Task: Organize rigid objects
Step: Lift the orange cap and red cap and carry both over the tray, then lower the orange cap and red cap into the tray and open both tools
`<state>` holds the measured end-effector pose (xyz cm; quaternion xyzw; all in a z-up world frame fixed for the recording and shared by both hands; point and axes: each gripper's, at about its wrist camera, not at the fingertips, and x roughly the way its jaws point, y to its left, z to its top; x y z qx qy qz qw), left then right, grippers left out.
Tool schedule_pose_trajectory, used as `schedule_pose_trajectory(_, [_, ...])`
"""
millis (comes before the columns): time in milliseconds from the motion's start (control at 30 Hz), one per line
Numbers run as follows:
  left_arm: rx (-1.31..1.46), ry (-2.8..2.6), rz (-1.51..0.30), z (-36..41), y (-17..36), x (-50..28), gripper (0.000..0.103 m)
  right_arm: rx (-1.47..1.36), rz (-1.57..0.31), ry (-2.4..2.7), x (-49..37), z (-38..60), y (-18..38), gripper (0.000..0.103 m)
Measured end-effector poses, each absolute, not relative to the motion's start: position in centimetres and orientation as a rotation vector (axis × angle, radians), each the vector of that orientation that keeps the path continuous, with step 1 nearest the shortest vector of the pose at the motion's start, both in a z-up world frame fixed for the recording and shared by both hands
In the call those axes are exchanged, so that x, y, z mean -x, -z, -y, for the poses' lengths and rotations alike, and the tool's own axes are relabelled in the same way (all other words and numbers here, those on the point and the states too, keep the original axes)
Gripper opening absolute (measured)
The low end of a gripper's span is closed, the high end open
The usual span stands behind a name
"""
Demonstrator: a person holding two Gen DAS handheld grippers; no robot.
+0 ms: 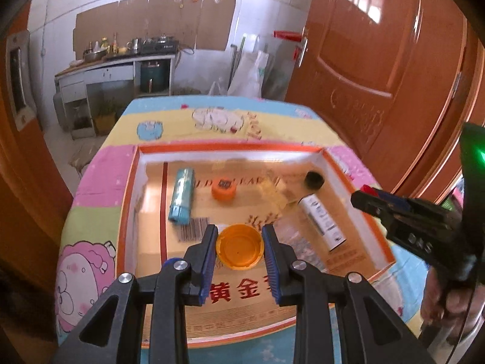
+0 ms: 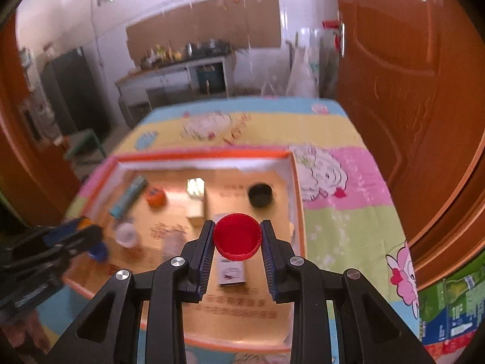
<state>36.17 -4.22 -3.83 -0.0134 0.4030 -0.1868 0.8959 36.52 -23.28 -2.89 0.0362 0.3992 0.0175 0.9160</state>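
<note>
Plainly the carrying step was in hand: the left gripper (image 1: 239, 244) pinched an orange lid (image 1: 239, 247), the right gripper (image 2: 237, 239) a ribbed red cap (image 2: 237, 236), both open-side up above the shallow cardboard box (image 1: 357, 179). Next, I judged, each needed lowering onto bare floor clear of the black cap (image 2: 259, 194).

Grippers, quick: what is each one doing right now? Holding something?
Left gripper: closed on the orange cap.
Right gripper: closed on the red cap.
</note>
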Motion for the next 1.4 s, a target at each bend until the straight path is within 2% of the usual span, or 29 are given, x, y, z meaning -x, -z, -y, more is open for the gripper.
schedule_pose_trajectory(233, [-0.03,0.365,-0.899,4.9,6.2,-36.4,0.03,-0.036,-0.909,-0.009,-40.6,24.5,4.7,0.03])
schedule_pose_trajectory(600, [-0.068,0.357,-0.927,5.5,7.2,-36.2,0.03,-0.084,-0.97,-0.023,-42.1,25.5,7.3,0.03])
schedule_pose_trajectory(1400, [-0.19,0.289,-0.898,6.5,8.3,-36.2,0.03,0.0,-0.968,-0.011,-42.2,24.3,7.8,0.03])
